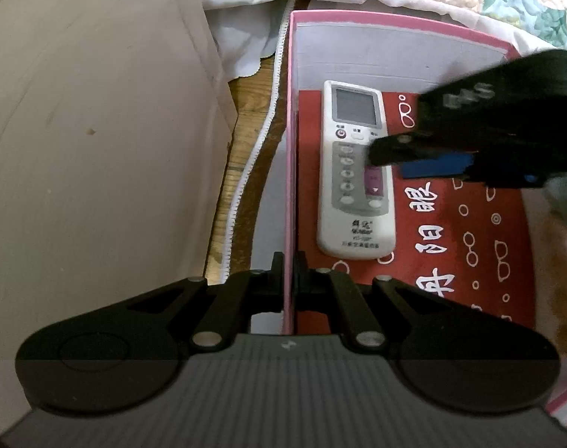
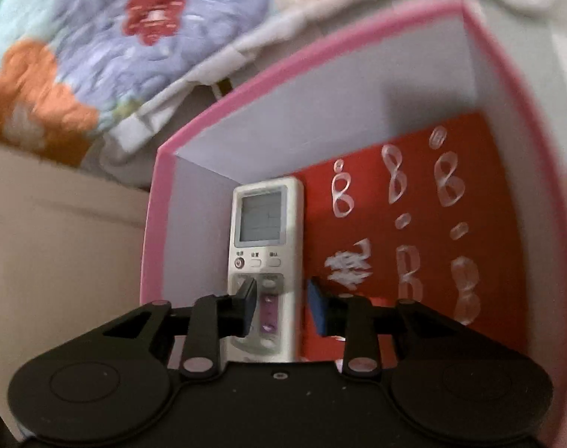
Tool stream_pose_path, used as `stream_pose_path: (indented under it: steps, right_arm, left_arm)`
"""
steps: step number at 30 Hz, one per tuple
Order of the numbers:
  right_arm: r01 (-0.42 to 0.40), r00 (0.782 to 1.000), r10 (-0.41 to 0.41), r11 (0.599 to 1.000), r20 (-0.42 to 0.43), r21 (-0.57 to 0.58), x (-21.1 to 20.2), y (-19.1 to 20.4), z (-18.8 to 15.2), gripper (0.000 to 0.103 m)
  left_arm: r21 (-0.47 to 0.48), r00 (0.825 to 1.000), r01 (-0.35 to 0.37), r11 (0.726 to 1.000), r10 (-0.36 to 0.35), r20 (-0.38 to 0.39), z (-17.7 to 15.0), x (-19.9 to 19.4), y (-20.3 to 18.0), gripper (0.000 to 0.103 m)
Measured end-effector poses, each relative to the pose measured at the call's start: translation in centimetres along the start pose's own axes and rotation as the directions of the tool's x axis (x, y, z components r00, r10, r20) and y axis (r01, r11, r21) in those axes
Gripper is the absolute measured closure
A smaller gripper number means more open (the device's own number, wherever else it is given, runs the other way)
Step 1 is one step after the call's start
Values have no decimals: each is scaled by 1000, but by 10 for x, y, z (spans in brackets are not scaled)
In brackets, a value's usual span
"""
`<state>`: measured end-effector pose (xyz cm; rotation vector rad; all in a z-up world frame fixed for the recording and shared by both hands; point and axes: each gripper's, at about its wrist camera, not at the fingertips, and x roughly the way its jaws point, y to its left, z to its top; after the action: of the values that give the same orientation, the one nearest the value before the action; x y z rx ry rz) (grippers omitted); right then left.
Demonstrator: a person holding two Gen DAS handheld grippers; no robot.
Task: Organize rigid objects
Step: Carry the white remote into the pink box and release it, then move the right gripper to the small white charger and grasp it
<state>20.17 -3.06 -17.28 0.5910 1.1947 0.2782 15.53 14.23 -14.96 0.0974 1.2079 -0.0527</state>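
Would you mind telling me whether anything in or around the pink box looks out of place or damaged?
Nothing stands out. The white remote lies flat and straight along the pink box's left wall, intact, on its red floor.

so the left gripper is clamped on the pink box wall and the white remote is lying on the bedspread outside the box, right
Not quite. The white rectangular remote control lies inside the pink cardboard box, on its red printed floor against the left wall, as the right wrist view shows. The left gripper is indeed clamped on the box wall.
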Motion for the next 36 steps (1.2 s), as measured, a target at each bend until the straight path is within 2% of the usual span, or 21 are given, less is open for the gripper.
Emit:
stream_pose_path:
  steps: [5,10,13,17,22,25,29,33,36]
  right_arm:
    - [-61,998,60,992,-13,-114,-60,10,-4,66]
    - [35,999,-26,941,29,-338,-137,19,-14,63]
    - [72,997,-75,918,8,-389,-161,9,-17,61]
    - [98,994,-106,917,0,-386,-191,-19,-25,58]
    - [160,985,-170,914,6,-372,-187,-53,-35,55]
    - [155,986,-168,930,-9,-334,-176,-72,-40,51]
    - [188,981,-191,934,20,-306,-163,-101,-50,44]
    - [179,984,-177,934,37,-308,-153,-117,-59,42]
    - [121,993,-110,921,52,-370,-139,-113,-66,42]
  left_arm:
    - [-7,1000,-1,1000,1,0,0,-1,-2,99]
    - [-10,1000,-5,1000,4,-11,0,0,0,99]
    - [-1,1000,-20,1000,20,-20,1,1,-3,98]
    - [8,999,-35,999,36,-30,4,3,-7,98]
    - [12,997,-54,998,55,-46,6,4,-12,97]
    - [22,996,-68,997,69,-52,6,4,-15,96]
    - [19,996,-75,997,76,-55,6,5,-17,96]
    - [12,996,-72,997,73,-49,7,6,-16,95]
    - [3,997,-72,997,72,-34,5,5,-13,95]
